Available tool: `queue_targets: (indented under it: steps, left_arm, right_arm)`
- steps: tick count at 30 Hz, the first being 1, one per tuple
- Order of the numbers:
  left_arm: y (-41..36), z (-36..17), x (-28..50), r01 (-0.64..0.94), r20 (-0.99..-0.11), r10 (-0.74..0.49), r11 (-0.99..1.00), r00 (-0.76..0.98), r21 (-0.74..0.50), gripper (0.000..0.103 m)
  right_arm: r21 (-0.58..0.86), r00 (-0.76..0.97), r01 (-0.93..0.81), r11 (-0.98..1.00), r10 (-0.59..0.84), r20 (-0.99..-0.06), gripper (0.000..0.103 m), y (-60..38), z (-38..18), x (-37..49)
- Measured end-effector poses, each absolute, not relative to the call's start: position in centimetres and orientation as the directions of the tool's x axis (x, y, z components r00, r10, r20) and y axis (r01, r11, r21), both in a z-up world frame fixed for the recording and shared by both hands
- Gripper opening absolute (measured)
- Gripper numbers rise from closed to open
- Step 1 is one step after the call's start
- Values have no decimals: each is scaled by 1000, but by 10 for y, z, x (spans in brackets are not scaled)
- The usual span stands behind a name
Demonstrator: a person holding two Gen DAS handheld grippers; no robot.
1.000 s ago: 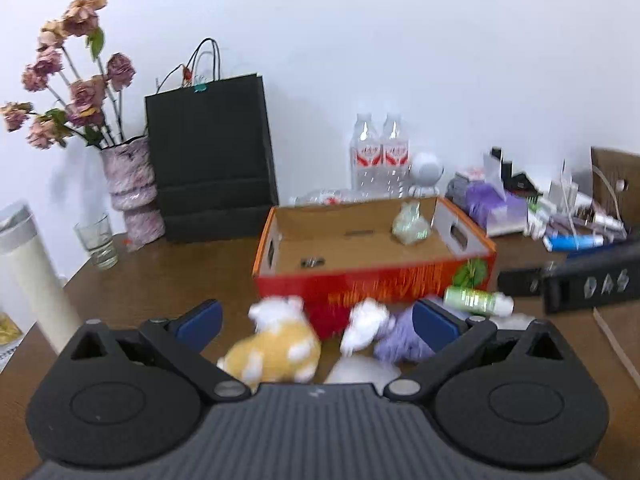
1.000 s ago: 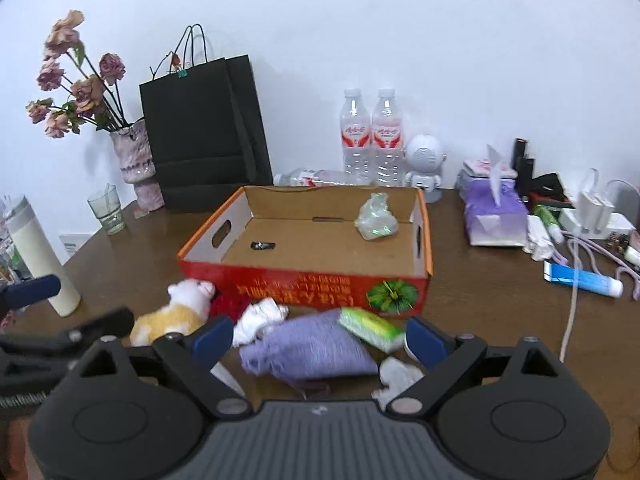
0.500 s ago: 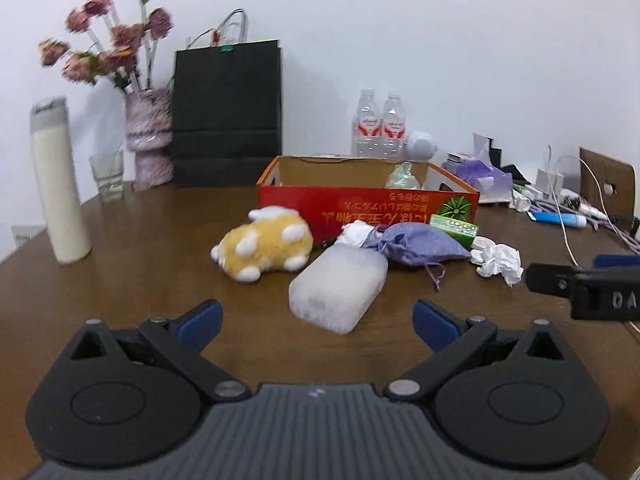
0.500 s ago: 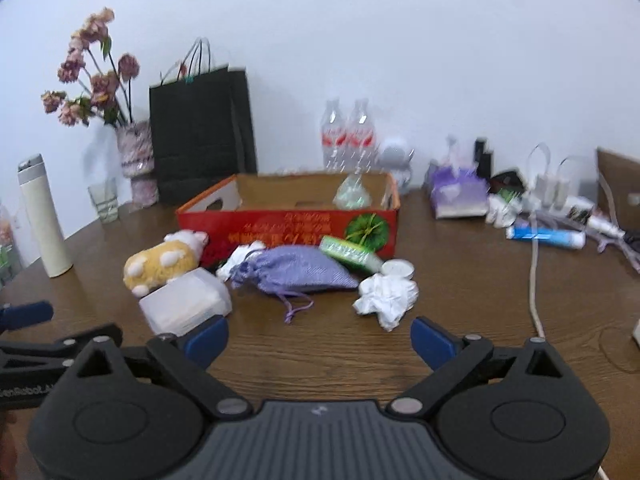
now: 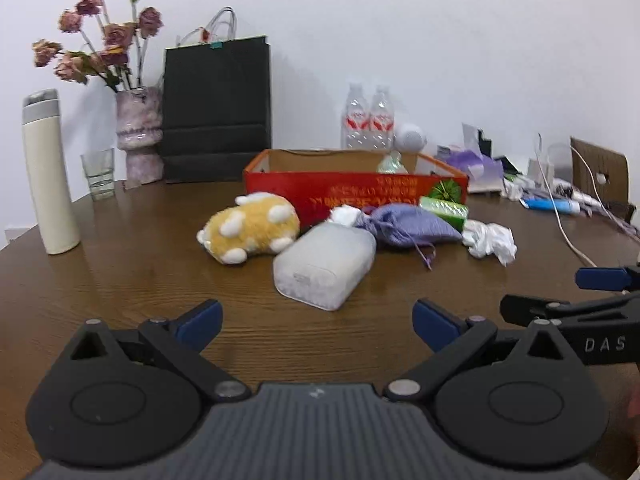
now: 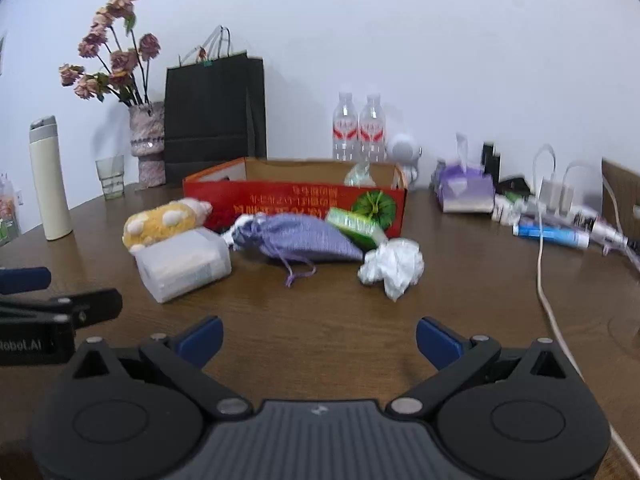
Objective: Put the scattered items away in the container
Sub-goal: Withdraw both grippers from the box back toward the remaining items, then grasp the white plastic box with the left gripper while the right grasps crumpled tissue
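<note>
A red cardboard box (image 5: 356,196) (image 6: 296,204) stands open at mid table with a clear plastic wad (image 6: 360,174) inside. In front of it lie a yellow plush toy (image 5: 250,228) (image 6: 164,222), a frosted plastic case (image 5: 326,266) (image 6: 184,264), a purple drawstring pouch (image 5: 412,226) (image 6: 300,240), a green packet (image 5: 444,210) (image 6: 352,224) and a crumpled white tissue (image 5: 490,242) (image 6: 394,264). My left gripper (image 5: 316,322) is open and empty, low over the table before the case. My right gripper (image 6: 318,338) is open and empty, short of the pouch and tissue.
A cream thermos (image 5: 48,172), a glass (image 5: 98,174), a flower vase (image 5: 140,132) and a black paper bag (image 5: 218,108) stand at the back left. Two water bottles (image 6: 358,128), a purple tissue pack (image 6: 464,190), tubes and a white cable (image 6: 544,272) crowd the right.
Both grippers dropped from a high view down to near table level and pulled back from the box. Both stay open and empty. The items have not moved.
</note>
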State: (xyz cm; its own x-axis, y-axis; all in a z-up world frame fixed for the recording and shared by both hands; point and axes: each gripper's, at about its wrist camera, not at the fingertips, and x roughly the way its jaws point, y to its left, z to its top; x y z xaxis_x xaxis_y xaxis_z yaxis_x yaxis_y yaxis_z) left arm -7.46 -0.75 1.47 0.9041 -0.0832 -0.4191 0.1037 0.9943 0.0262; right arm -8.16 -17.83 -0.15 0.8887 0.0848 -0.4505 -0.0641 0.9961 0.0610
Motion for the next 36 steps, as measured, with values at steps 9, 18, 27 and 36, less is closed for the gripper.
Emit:
queue_targets:
  steps: [9, 18, 27, 36]
  left_arm:
    - [-8, 24, -19, 234, -489, -183, 971, 853, 44, 103]
    - [-1, 11, 49, 295, -620, -250, 955, 744, -32, 88]
    - [-2, 11, 65, 247, -673, -206, 968, 711, -36, 68]
    - [-14, 9, 29, 106, -643, -101, 994, 759, -30, 84]
  right_arm:
    - [81, 860, -44, 996, 79, -505, 95, -194, -5, -52]
    - [45, 812, -65, 997, 79, -578, 84, -225, 3, 17]
    - [48, 766, -63, 997, 79, -638, 40, -235, -7, 75]
    - [62, 737, -217, 974, 205, -644, 17, -210, -3, 31]
